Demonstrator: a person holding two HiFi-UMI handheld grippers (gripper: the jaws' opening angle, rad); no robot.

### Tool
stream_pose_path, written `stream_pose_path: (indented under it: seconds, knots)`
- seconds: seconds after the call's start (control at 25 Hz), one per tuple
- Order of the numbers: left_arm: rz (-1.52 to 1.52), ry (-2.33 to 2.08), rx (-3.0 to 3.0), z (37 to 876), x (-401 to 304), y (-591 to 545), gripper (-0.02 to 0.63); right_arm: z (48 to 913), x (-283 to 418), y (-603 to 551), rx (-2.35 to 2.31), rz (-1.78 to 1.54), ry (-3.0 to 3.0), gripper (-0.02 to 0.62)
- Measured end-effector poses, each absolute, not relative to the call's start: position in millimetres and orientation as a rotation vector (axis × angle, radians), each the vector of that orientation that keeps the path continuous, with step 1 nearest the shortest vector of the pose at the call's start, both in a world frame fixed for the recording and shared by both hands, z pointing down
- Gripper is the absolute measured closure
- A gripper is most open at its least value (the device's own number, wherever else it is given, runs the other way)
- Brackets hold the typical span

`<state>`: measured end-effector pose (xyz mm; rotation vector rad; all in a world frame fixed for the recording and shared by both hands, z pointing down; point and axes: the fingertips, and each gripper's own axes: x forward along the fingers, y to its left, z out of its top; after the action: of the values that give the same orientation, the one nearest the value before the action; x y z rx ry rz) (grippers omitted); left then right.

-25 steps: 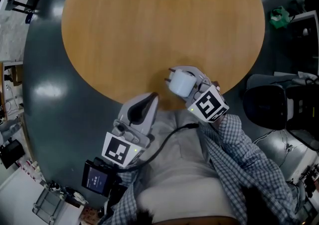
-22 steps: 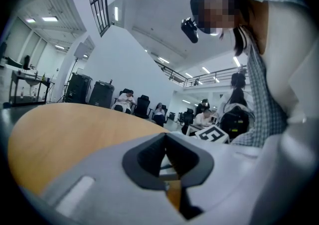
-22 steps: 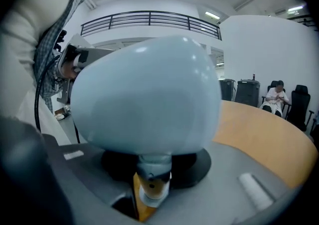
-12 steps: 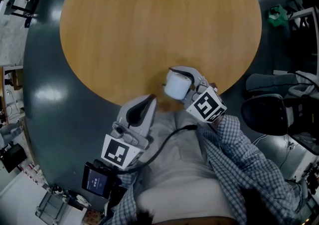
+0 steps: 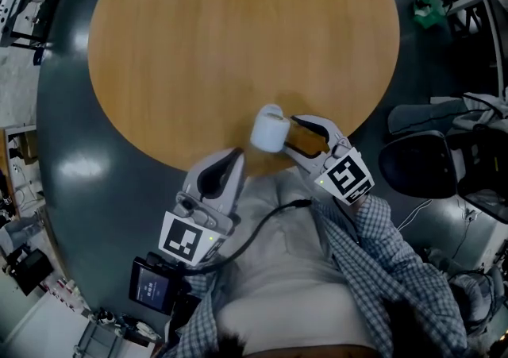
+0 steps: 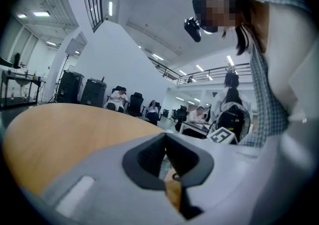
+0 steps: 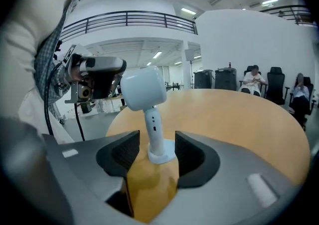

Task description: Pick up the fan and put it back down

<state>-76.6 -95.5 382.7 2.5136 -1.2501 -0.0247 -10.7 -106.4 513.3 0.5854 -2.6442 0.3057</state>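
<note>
In the head view a small white stemmed fan (image 5: 268, 128) stands upright near the round wooden table's (image 5: 198, 47) edge, the left gripper view shows the left gripper (image 6: 167, 156) pressed together, empty, and the right gripper view shows the right gripper (image 7: 157, 156) opening, pads clear of the fan's stem between them.

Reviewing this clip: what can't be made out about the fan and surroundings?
Fan blades: head and right gripper views show only white housing.
Fan base: head view, under the fan's own head.
Table far edge: head view, cut by the frame.
Green floor item: head view, too small to name.
</note>
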Motion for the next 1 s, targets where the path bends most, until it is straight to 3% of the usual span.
stream_pose_path:
  seconds: [0.36,0.52,1.0]
  knots:
    - [-0.046,-1.188,2.615,349.8,-56.6,-96.1,0.606,453.9,32.3,-107.6,0.827,0.266,-2.653,0.492]
    - [-0.058,-1.167,2.662,335.2,-48.7,-95.1,0.606,426.9,38.1,-111.1,0.877,0.169,-2.642,0.591]
    - [-0.104,-1.142,2.743,307.3,-41.2,-99.5,0.606,352.6,39.8,-126.1,1.044,0.109,-2.807,0.592]
